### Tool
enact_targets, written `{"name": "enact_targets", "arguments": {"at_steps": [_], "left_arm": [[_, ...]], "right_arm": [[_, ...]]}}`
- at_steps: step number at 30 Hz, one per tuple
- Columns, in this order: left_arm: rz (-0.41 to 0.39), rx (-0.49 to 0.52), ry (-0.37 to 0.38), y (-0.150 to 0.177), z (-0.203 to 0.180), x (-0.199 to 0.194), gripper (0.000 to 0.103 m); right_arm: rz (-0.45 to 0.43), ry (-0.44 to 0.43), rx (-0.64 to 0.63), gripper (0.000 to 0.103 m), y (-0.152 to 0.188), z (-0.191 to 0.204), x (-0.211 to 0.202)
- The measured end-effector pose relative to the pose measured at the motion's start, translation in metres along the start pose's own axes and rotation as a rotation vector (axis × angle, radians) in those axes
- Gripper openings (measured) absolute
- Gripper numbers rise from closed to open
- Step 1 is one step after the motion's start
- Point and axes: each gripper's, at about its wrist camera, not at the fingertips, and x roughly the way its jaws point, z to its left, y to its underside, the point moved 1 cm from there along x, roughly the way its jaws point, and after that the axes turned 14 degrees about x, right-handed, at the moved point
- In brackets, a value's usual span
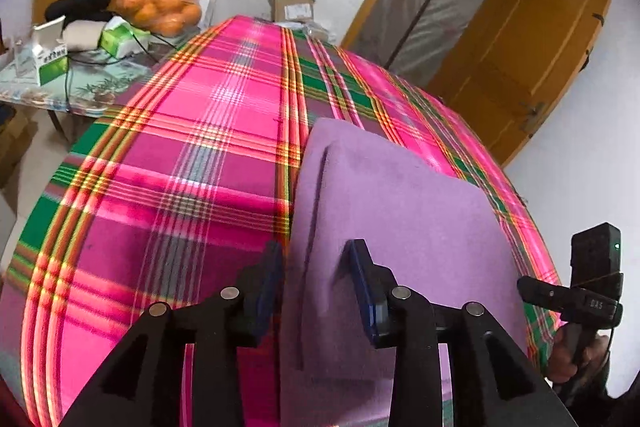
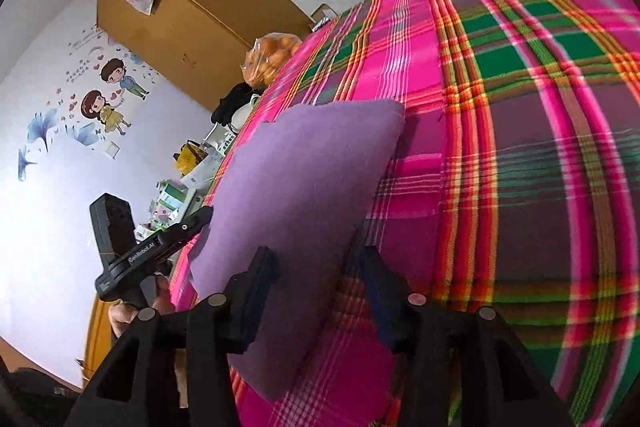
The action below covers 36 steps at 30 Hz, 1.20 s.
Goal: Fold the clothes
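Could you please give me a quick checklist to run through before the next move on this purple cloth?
1. Left gripper released: ok. Its jaws stand apart, with the purple cloth lying between them and not pinched.
2. Right gripper released: ok. Its jaws stand apart and the pads do not press on the cloth's near edge.
3. Cloth folded: ok. A layered edge shows along its left side in the left wrist view.
4. Cloth fully on the plaid cover: cannot tell, since its near end is hidden behind the grippers.
5. Space beyond the cloth: ok, only bare plaid there.
6. Bag of oranges out of the way: ok, on the side table.
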Motion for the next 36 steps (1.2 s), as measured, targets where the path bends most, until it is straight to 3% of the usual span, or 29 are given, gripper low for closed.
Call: {"name": "enact_targets", "arguments": {"at_steps": [13,24,36], "left_arm": [[0.011,-0.025,0.055,-0.010,0.002,0.020,0.037],[0.017,0.056,-0.067,-0.009,-0.016,0.020,0.037],[0.010,0.059,-0.084,-0.004,-0.021,0.016,0.037]], "right_arm": [[0.022,0.007,0.003,0.051,-0.016,0.008,0.024],[0.027,0.017,-0.013,0.051,-0.024,0.011,0.032],[0.032,0.009,-0.019,0.047,-0.023,0.007,0.028]]}}
